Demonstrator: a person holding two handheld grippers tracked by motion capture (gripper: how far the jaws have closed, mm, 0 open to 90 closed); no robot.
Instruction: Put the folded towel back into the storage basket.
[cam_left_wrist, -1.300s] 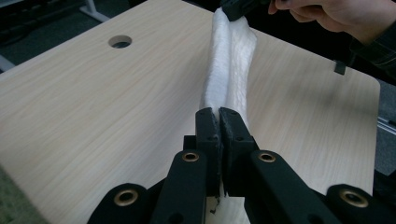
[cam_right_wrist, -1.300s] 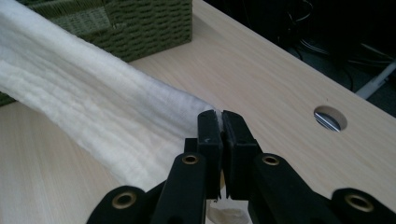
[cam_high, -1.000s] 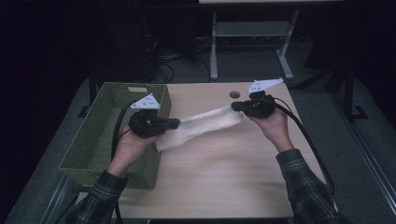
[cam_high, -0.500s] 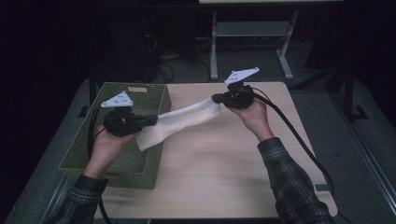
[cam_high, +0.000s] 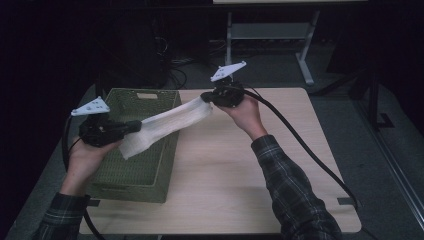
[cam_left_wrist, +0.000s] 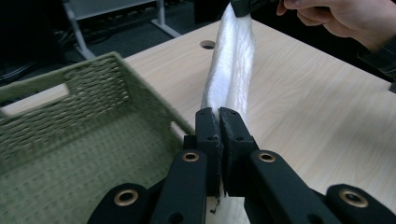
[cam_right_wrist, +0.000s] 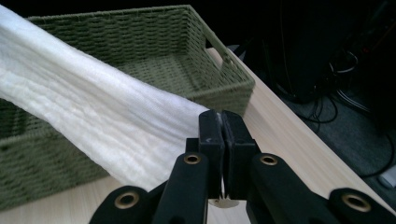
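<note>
High view: the left gripper (cam_high: 136, 124) and the right gripper (cam_high: 204, 97) each pinch one end of a white cloth (cam_high: 167, 125), which hangs stretched between them above the table (cam_high: 240, 185). In the left gripper view the jaws of the left gripper (cam_left_wrist: 219, 112) are pressed together on the cloth (cam_left_wrist: 231, 65), with the fabric running away to the other hand (cam_left_wrist: 345, 18). In the right gripper view the jaws of the right gripper (cam_right_wrist: 222, 114) are likewise clamped on a corner of the cloth (cam_right_wrist: 93, 126), which spreads wide toward the far end.

The cloth's left end, with a loose flap hanging below the grip, sits over the right rim of the green woven basket (cam_high: 120, 180); its right end is over the bare wood near the table's back edge. The basket stands at the table's left edge, its far wall with a handle slot. Right of the basket the tabletop lies open to the front and right edges, crossed by the right forearm in a plaid sleeve (cam_high: 290, 185) and its black cable (cam_high: 305, 150).

Compared with a second ago, both hands have carried the cloth leftward: the left gripper now hangs over the basket's left side rather than its right rim, and the right gripper has come in from the table's back right toward its middle and sits higher. Both grips are unchanged.
</note>
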